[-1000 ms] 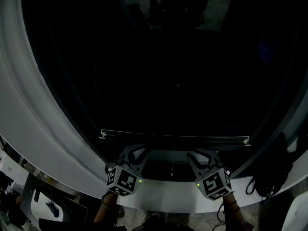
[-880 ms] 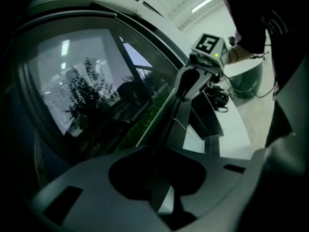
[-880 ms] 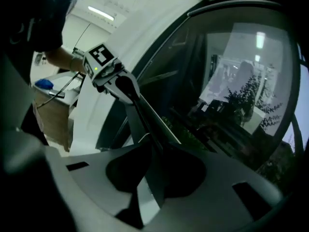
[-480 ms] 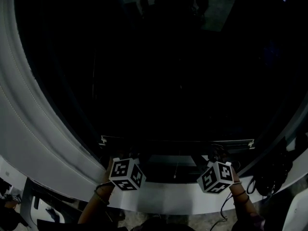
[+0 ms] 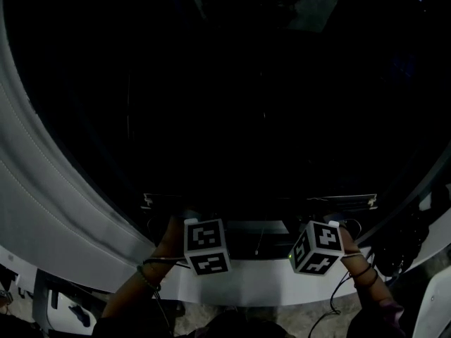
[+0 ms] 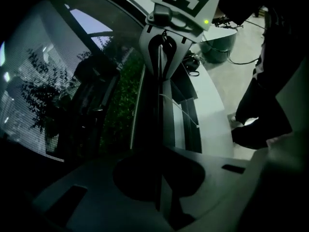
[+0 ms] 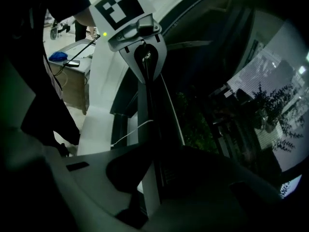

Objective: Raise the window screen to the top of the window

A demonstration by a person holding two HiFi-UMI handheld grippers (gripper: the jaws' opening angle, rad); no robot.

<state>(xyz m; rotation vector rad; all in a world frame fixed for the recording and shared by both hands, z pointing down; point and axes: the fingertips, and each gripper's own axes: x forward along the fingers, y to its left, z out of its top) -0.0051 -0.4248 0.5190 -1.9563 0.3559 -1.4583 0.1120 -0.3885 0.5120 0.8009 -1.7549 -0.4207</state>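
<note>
We log the left claw and right claw, each clamped on the bottom rail of the window screen, low in the window. Risk, in our judgement: uneven lifting racks the rail, jamming it.

Left claw, right claw: matching black-and-white marker cubes

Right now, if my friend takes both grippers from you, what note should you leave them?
Left gripper: shut on the screen's bottom rail.
Right gripper: shut on the same rail, further along to the right.
The rail sits low in the window, just above the white sill.
Done: both grips are on.
Left: lift both ends evenly until the screen reaches the top of the window.
</note>
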